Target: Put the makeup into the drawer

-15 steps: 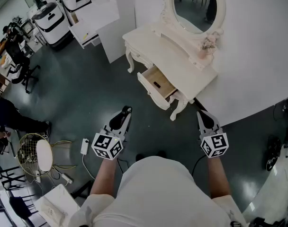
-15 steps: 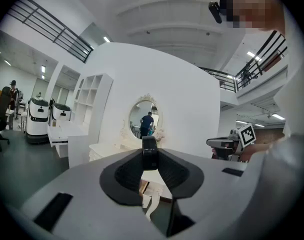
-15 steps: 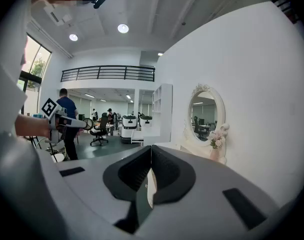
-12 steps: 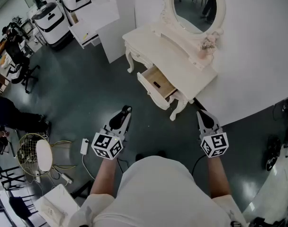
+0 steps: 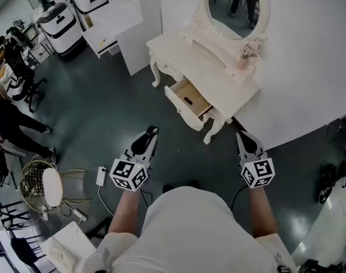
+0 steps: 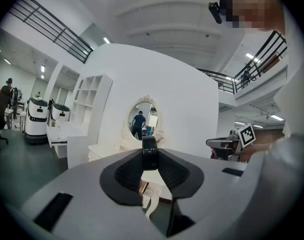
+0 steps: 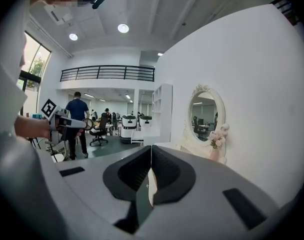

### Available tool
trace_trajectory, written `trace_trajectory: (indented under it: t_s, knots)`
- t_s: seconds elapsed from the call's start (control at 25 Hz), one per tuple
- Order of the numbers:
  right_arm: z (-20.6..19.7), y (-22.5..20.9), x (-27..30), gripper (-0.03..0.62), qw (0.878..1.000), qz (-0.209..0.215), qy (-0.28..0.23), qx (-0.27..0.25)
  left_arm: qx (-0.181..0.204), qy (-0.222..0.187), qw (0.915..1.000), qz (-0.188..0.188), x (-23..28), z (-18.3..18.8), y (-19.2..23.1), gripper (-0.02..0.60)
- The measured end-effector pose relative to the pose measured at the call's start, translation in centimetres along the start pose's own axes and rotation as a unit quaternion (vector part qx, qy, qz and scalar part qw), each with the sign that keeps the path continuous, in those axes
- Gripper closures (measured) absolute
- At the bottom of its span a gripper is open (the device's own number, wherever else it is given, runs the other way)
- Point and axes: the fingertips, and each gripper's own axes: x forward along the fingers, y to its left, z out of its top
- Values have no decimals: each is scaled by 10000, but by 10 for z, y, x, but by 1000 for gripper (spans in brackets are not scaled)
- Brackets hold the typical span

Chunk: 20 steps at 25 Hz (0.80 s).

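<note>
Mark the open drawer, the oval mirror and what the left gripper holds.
open drawer [image 5: 198,102], head view, bare wooden bottom.
oval mirror [image 5: 241,13], head view, middle of glass.
black makeup item [image 6: 149,152], left gripper view, its visible front.

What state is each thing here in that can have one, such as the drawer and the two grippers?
Wood-lined drawer of the white dressing table: pulled open, with a small dark item lying inside.
Left gripper: shut on a small black makeup piece.
Right gripper: shut, nothing between its jaws.
Pink flower vase: upright on the tabletop.
</note>
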Motion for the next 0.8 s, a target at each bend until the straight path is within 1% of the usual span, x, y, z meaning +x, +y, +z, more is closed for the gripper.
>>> trace_trajectory:
  t_s: [0.44,0.8]
  knots:
    - [-6,27,-2,565,9999,-47,89,119,-19,43,9999,-132,-21,-7,9,488]
    - [-12,55,-7,565,9997,-153,54,188,19,101,9996,-274,-40,-13,20,488]
